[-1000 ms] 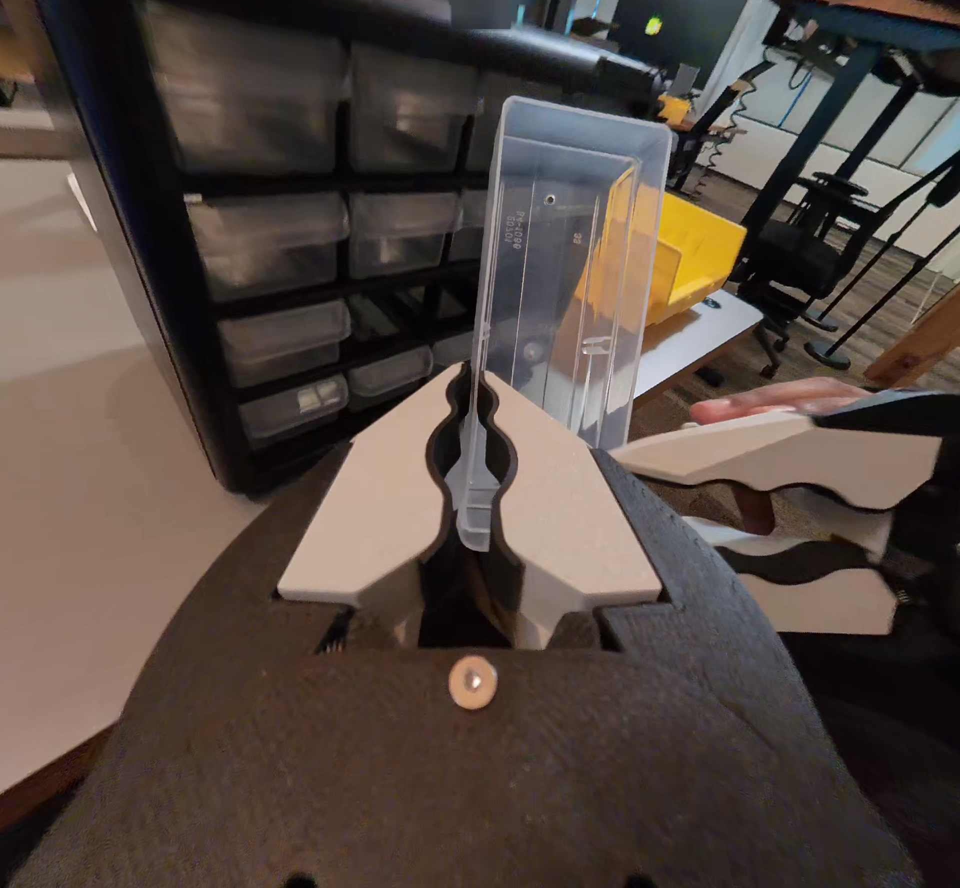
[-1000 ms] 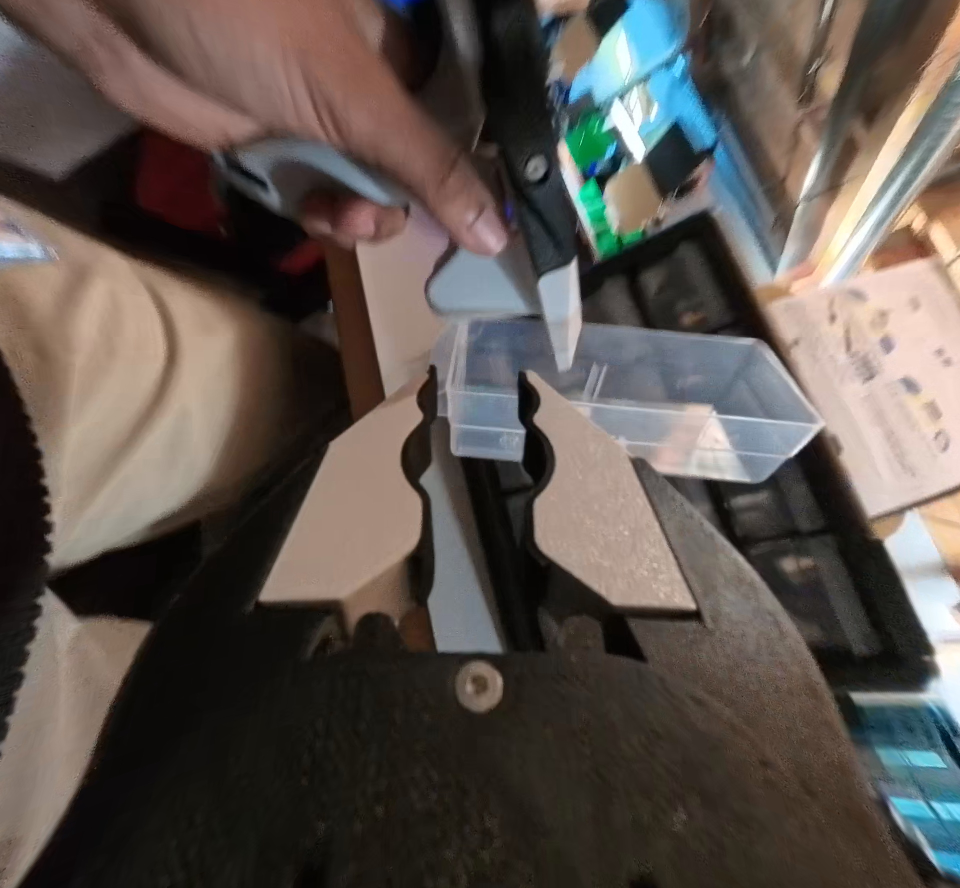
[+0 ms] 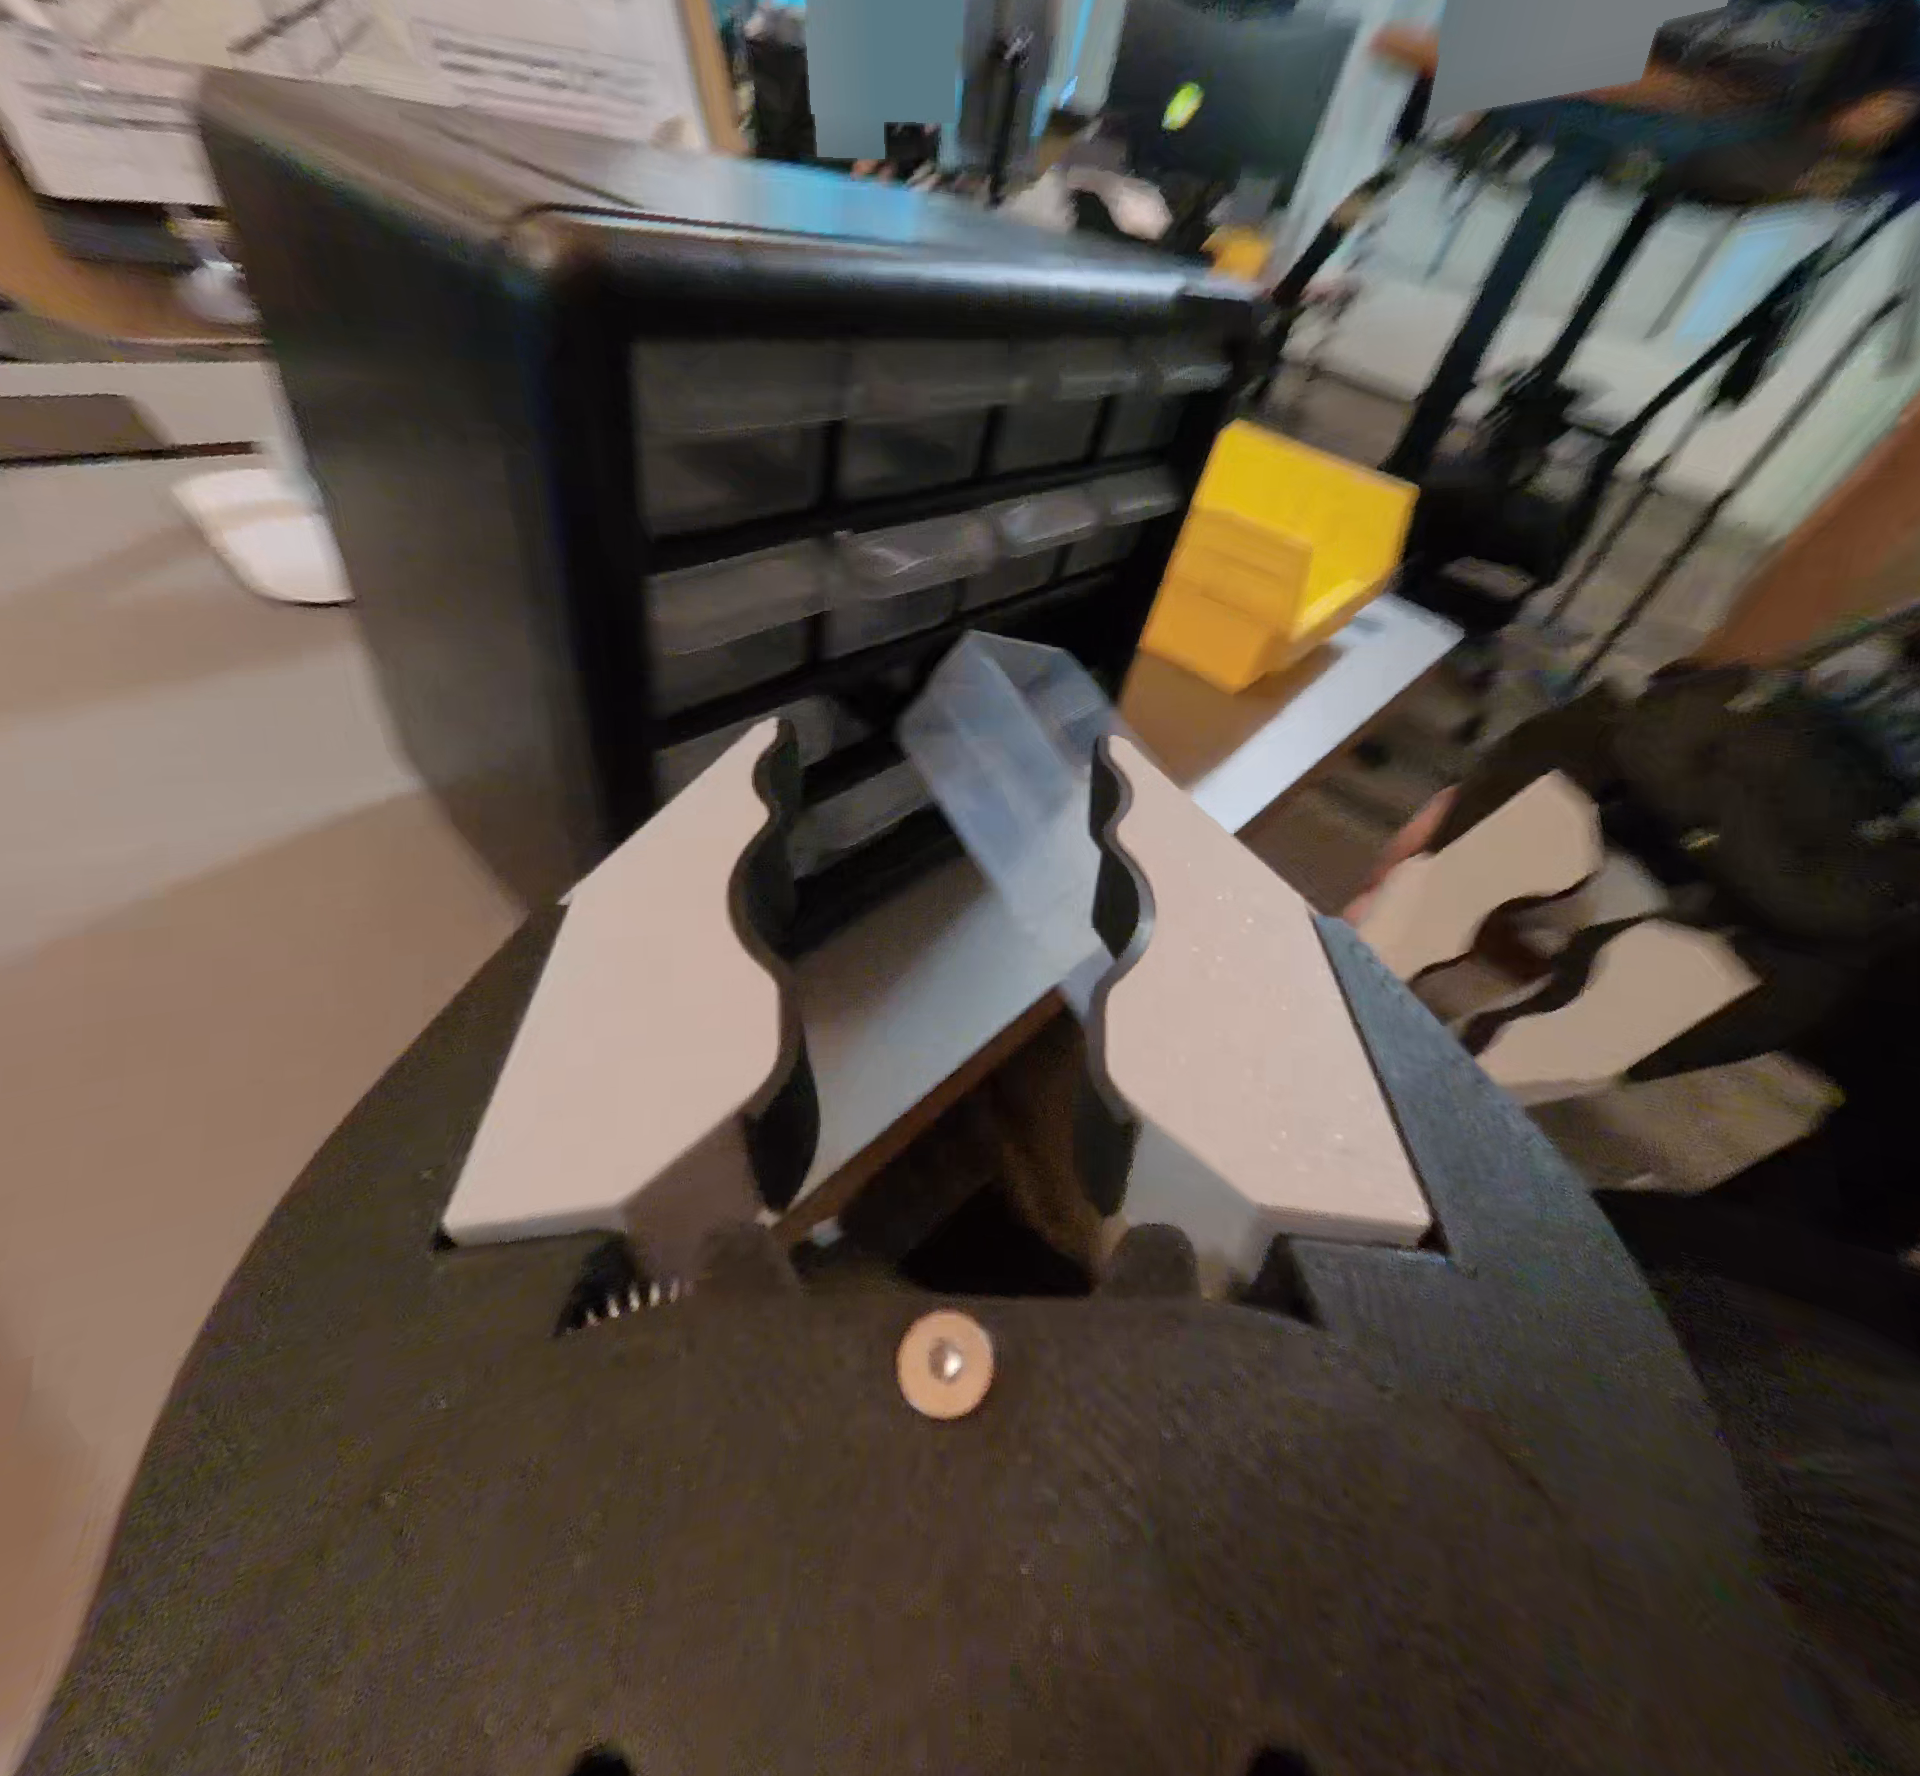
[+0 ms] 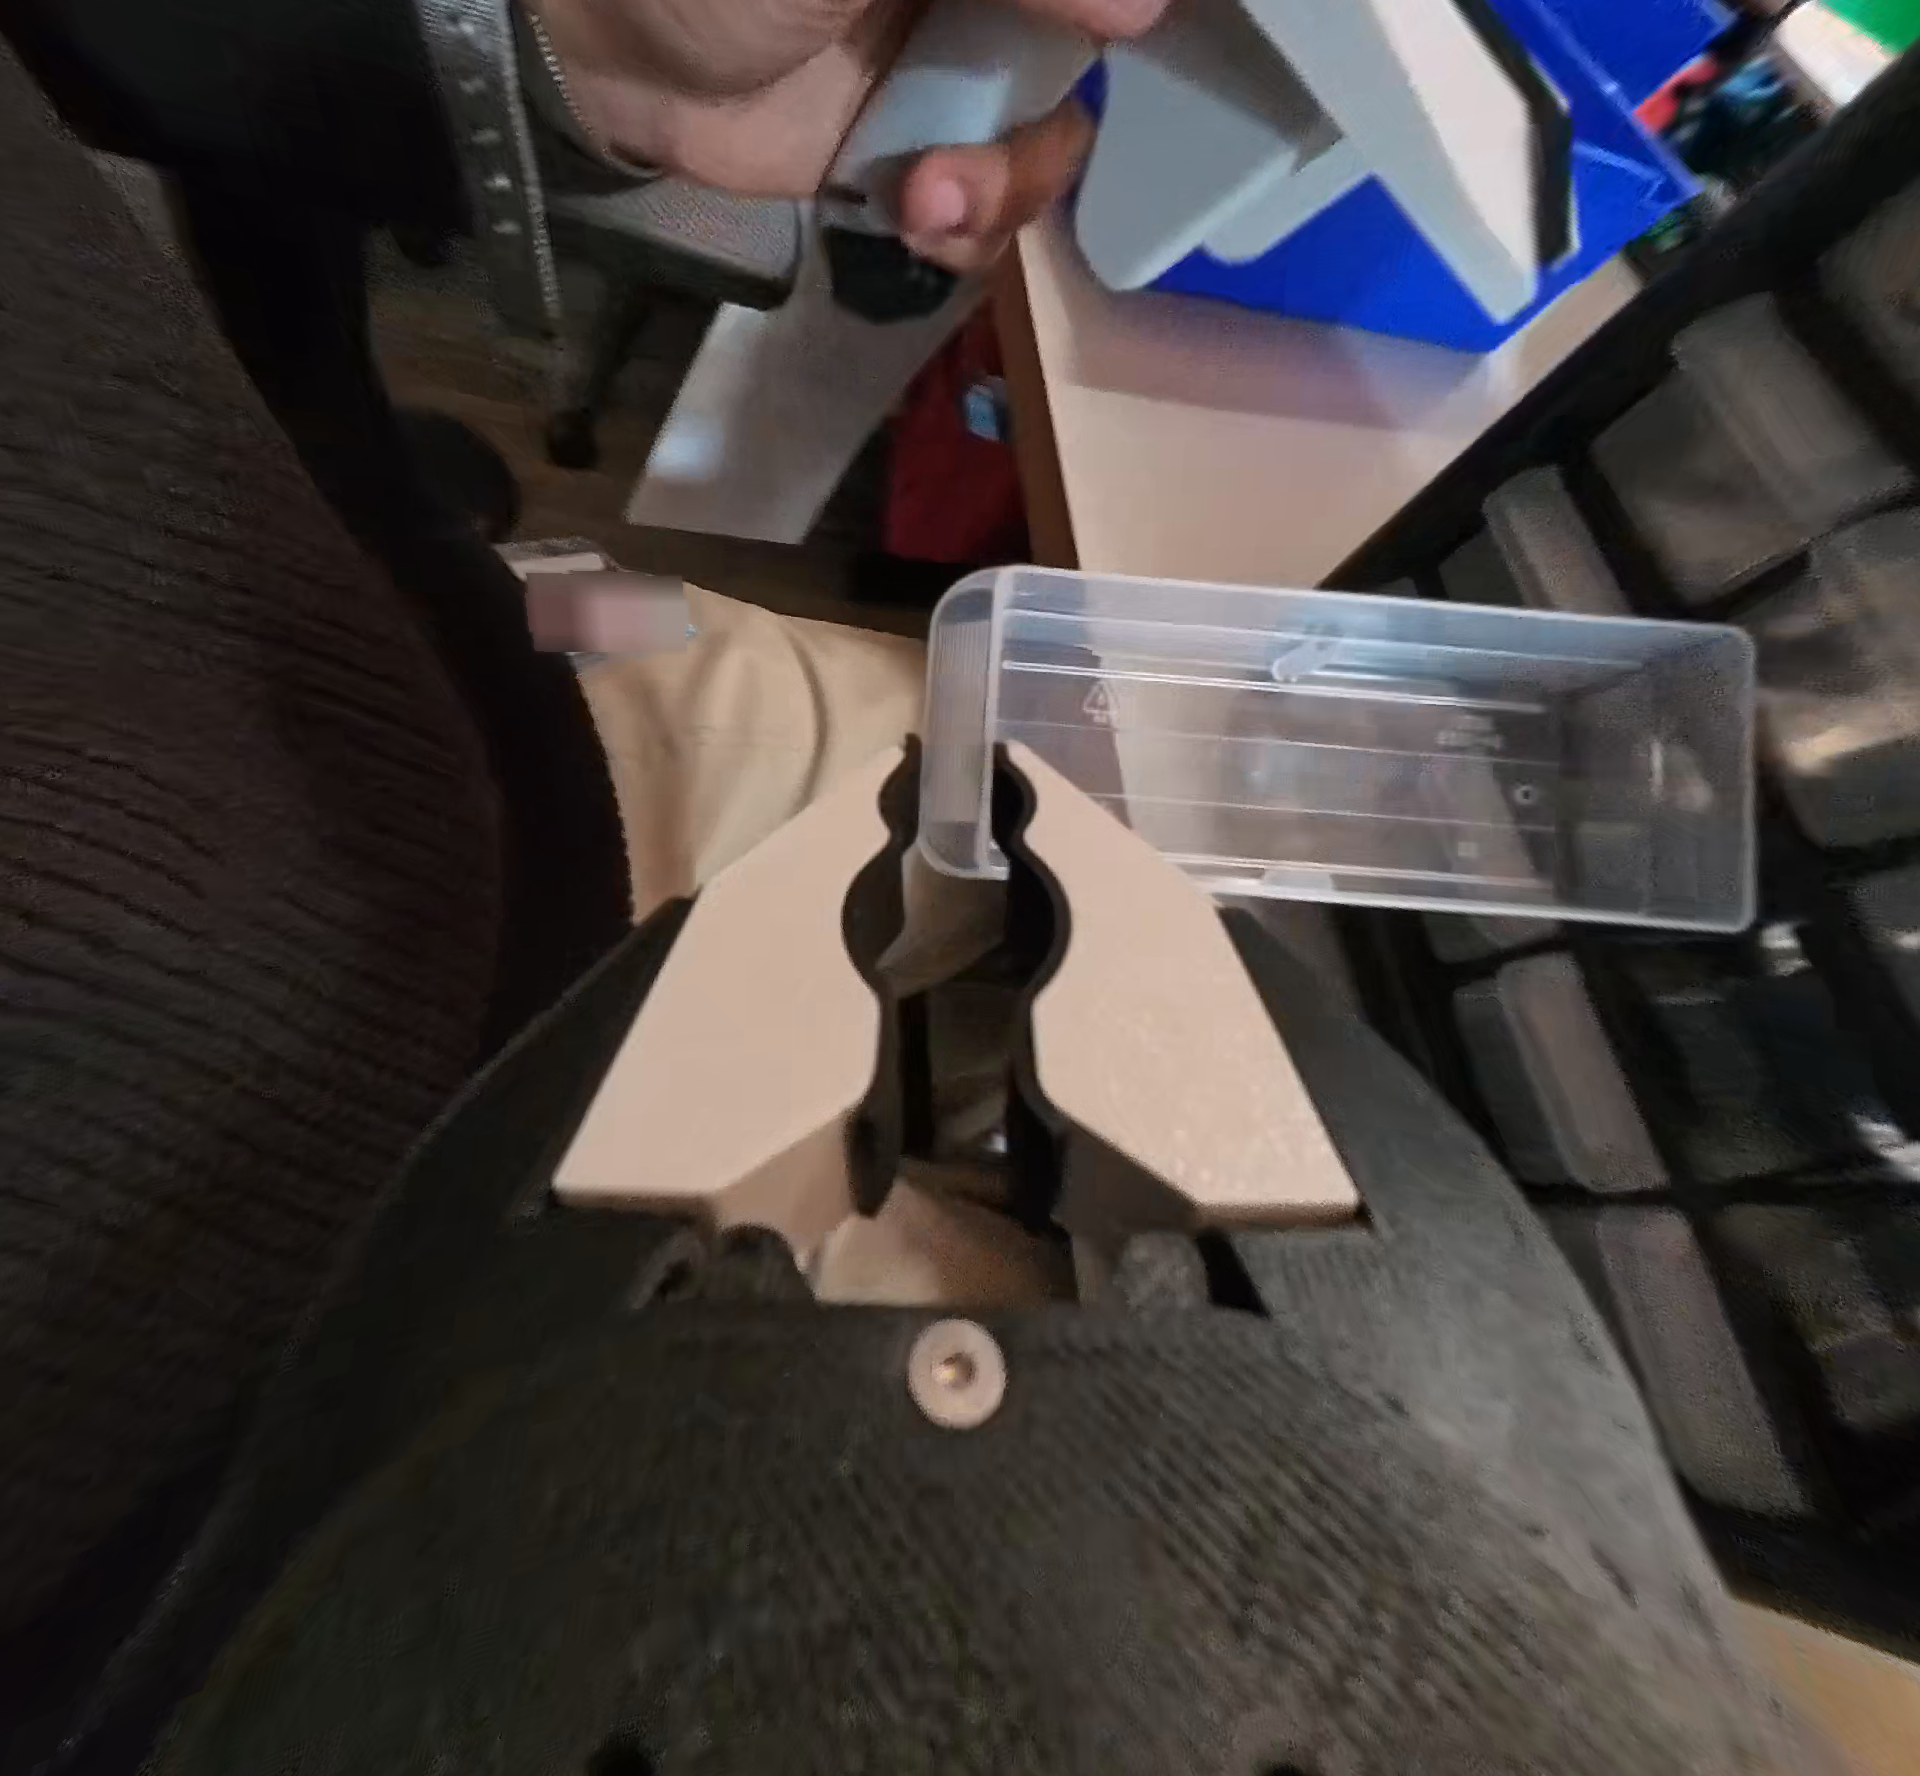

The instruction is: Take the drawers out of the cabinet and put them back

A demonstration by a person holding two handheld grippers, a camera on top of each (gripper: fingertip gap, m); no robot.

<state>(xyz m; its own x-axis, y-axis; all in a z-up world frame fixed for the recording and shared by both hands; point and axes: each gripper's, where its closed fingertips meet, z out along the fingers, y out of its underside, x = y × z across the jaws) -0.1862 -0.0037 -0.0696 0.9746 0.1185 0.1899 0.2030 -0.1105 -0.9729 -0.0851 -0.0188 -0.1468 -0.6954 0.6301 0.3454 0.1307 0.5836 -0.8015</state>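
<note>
**Entry: one clear drawer, out of the cabinet, carried by the right tool**

Item 1, clear plastic drawer (image 4: 1340, 760): one, empty, hanging in the air in front of the black cabinet (image 3: 499, 438). The right tool (image 4: 956, 770) is pinching its front handle end; the drawer's long axis is running away from the tips toward 3 o'clock in the right wrist view, lying across the tool's line rather than along it. In the left wrist view the same drawer (image 3: 997, 770) is showing blurred, slanting toward 11 o'clock, in front of the cabinet's lower rows.

Item 2, left tool (image 3: 940, 791): fingers standing wide apart, gripping nothing. It is also appearing at 12 o'clock in the right wrist view, held in a hand (image 4: 810, 1).

Item 3, cabinet: one, on the pale surface (image 3: 187, 895). Four drawers are showing in each of the two upper rows; the lower rows are partly hidden and blurred, so no full count.

Item 4, yellow bin (image 3: 1278, 563): one, at 3 o'clock of the cabinet.

Judgement: the right tool is the nearer, being the carrier; reinsertion turns on swinging the long axis to point into an empty slot.
</note>
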